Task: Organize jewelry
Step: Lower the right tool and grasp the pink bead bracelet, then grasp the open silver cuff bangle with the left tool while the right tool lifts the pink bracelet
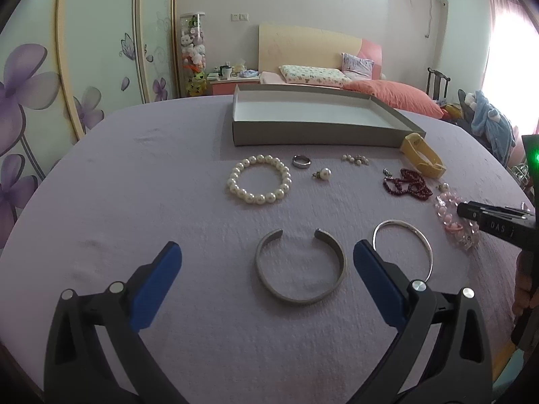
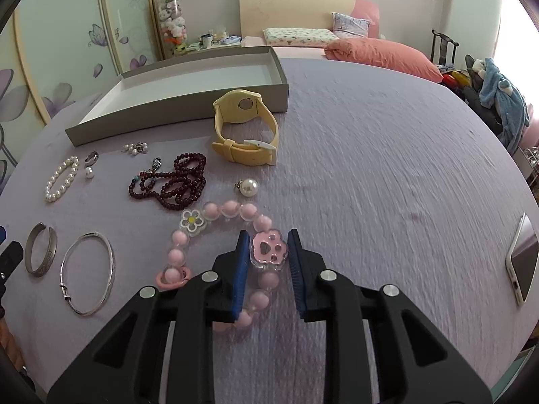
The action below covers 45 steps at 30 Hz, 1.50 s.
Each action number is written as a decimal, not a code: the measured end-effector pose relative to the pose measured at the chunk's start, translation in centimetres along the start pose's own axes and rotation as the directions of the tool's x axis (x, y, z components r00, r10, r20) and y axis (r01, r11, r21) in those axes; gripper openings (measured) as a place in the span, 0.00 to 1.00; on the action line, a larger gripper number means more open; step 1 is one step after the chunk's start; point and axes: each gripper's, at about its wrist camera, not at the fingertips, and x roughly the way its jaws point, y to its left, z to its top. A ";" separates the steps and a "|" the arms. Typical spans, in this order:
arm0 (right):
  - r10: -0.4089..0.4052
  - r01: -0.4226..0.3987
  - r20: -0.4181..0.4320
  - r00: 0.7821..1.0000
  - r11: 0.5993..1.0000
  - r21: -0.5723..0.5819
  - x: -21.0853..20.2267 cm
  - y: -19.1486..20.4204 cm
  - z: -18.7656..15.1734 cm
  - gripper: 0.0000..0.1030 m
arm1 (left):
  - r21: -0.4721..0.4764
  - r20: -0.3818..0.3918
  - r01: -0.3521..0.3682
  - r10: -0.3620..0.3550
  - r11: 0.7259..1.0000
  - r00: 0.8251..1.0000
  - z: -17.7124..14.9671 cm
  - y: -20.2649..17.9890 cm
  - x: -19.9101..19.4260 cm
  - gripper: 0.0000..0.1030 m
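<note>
In the right wrist view my right gripper [image 2: 268, 235] is shut on the pink paw charm [image 2: 269, 249] of a pink bead bracelet [image 2: 230, 209], which lies on the lilac cloth. My left gripper [image 1: 267, 245] is open low over the cloth, and a grey cuff bangle [image 1: 296, 299] lies between its blue fingers, touching neither. A thin silver bangle [image 1: 397, 222] rests just right of the cuff. Further back lie a pearl bracelet [image 1: 259, 180], a ring [image 1: 300, 161], a pearl pendant [image 1: 324, 174], dark red beads [image 1: 407, 185] and a yellow watch [image 1: 422, 158].
An open grey box [image 1: 313, 133] with a white inside stands at the back of the table. Small pearl pieces [image 1: 355, 160] lie in front of it. A phone [image 2: 524, 259] rests at the table's right edge. A bed stands beyond the table.
</note>
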 end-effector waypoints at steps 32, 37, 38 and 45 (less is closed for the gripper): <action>-0.012 0.012 0.001 1.000 0.999 0.036 0.7 -0.4 0.6 0.24 | 0.058 -0.171 -0.005 0.014 0.998 0.985 0.5 -1.8 3.2 0.64; 0.001 -0.002 0.004 1.000 0.999 0.042 0.7 -0.7 0.6 0.23 | 0.041 -0.165 0.009 -0.002 0.999 0.986 0.8 -1.5 3.3 0.64; 0.006 -0.007 0.006 1.000 0.999 0.045 0.6 -0.8 0.6 0.23 | 0.035 -0.165 0.013 -0.007 0.999 0.986 0.8 -1.3 3.3 0.64; 0.038 -0.039 0.061 0.997 0.999 0.017 -0.7 -0.3 0.3 0.23 | 0.013 -0.152 0.022 -0.020 1.000 0.988 1.0 -0.9 3.0 0.64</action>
